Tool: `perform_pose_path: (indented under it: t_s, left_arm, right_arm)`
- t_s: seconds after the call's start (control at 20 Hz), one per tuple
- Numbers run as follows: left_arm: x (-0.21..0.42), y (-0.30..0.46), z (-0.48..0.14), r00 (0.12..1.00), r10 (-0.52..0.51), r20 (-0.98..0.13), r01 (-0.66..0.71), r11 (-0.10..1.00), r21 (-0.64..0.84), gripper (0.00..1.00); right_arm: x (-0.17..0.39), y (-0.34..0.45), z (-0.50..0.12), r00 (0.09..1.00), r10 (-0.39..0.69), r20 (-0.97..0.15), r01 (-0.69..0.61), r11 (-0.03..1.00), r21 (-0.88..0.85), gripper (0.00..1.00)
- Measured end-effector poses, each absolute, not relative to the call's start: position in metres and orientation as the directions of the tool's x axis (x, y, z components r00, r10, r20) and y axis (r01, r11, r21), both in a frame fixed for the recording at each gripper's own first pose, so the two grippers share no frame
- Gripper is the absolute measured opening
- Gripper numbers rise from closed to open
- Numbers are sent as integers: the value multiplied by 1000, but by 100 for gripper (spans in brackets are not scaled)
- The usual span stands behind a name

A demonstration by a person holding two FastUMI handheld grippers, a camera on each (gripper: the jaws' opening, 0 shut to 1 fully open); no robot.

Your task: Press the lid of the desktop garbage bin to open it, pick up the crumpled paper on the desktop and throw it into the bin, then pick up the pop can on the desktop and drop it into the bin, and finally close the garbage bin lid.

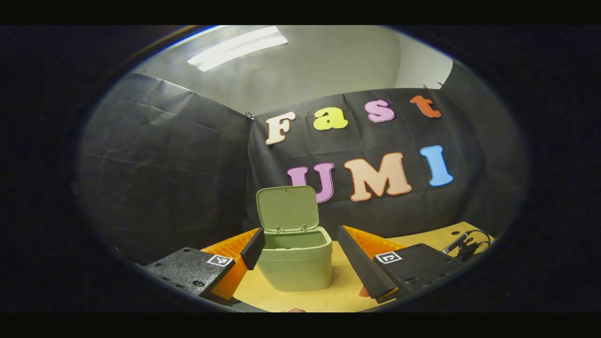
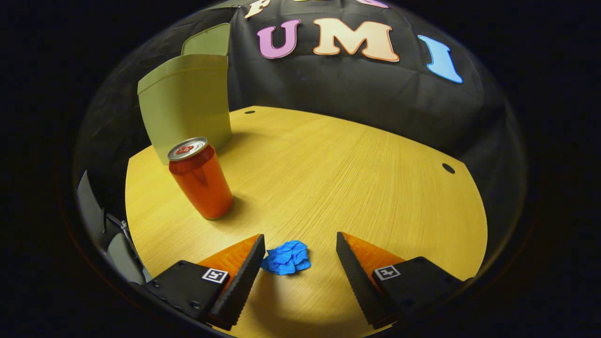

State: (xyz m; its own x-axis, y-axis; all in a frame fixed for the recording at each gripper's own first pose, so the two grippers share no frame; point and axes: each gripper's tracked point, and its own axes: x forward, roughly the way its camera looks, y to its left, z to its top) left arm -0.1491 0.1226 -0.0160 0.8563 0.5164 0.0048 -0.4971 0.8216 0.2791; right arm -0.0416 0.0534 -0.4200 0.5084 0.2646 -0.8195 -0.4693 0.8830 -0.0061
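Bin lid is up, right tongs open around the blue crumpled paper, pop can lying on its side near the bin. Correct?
One error: the pop can stands upright, as the right gripper view shows. The rest holds: bin lid up, right tongs open around the blue crumpled paper.

A wooden table point(image 2: 357, 178) carries a green bin point(image 2: 188, 103) with its lid up, far left of the right gripper point(image 2: 300, 258); a red can point(image 2: 202, 183) ahead-left; blue crumpled paper point(image 2: 286, 258) between its fingers.
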Motion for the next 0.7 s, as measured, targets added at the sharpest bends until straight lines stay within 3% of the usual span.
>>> perform_pose_path:
  t_s: [0.1, 0.2, 0.25, 0.35, 0.4, 0.45, 0.7]
  left_arm:
    - [-149, 128, -17, 855, 519, 2, -499, 821, 278, 94]
    - [-148, 132, -17, 855, 519, -1, -499, 821, 276, 94]
    - [-148, 134, -20, 856, 516, -7, -495, 825, 273, 94]
    - [-144, 140, -23, 859, 511, -15, -490, 831, 265, 94]
    - [-141, 143, -23, 862, 507, -18, -485, 835, 259, 94]
    - [-139, 146, -24, 864, 502, -22, -481, 839, 254, 94]
    - [-124, 158, -27, 885, 464, -32, -444, 864, 237, 94]
  right_arm:
    - [-52, 53, -430, 477, 244, -844, -468, 884, -9, 79]
    - [-52, 57, -428, 474, 268, -839, -452, 892, 30, 55]
    - [-53, 58, -429, 473, 271, -838, -443, 895, 39, 34]
    - [-56, 63, -427, 465, 279, -840, -437, 898, 56, 18]
    - [-52, 65, -422, 483, 271, -832, -425, 904, 48, 18]
    - [-47, 65, -416, 507, 271, -819, -417, 908, 42, 11]
    - [-12, 74, -364, 621, 278, -733, -390, 921, 19, 11]
